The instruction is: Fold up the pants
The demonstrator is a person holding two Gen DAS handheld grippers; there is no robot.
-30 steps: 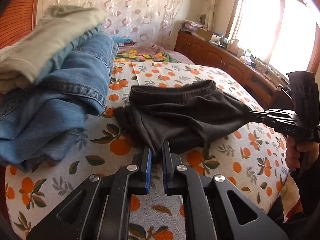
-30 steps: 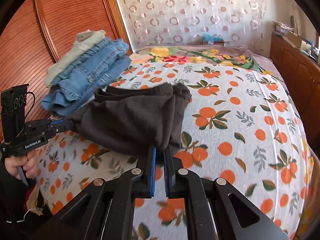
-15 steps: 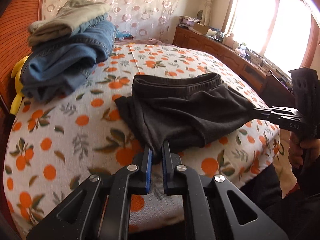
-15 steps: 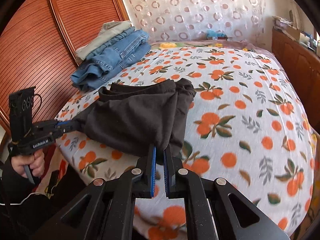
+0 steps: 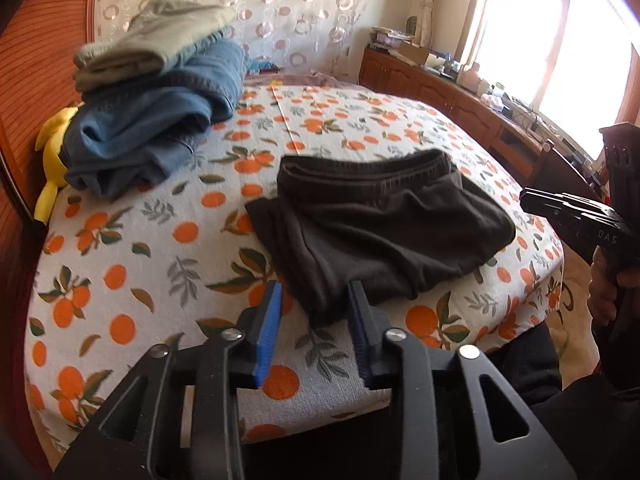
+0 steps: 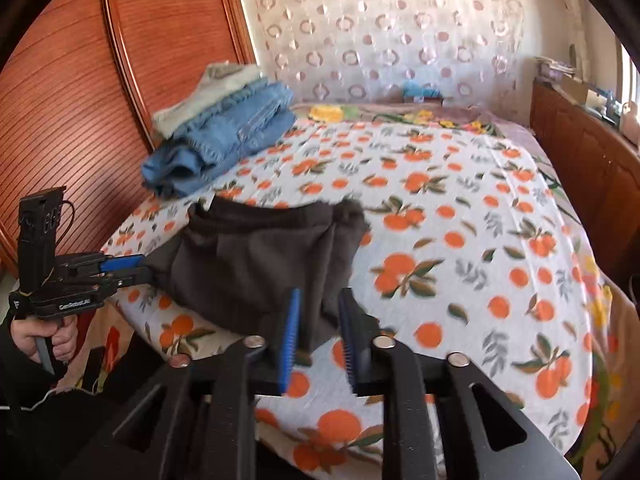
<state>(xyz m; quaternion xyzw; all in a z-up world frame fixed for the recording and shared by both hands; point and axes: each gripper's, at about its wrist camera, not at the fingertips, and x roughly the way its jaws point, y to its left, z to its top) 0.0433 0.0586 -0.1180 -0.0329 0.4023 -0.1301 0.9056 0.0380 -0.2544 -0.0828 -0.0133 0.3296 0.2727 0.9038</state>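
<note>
Near the bed's (image 5: 120,264) front edge, the left wrist view shows folded dark pants (image 5: 380,232), a corner lying loose between the opening left gripper (image 5: 314,332) fingers. Right wrist view: right gripper (image 6: 318,332) fingers are likewise opening around the other corner, unpinched.

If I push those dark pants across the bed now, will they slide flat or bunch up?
Probably bunch: the dark pants lie soft and wrinkled on the bedspread. Lifted by one corner they would likely droop; their near edge already sags over the bed's side.
</note>
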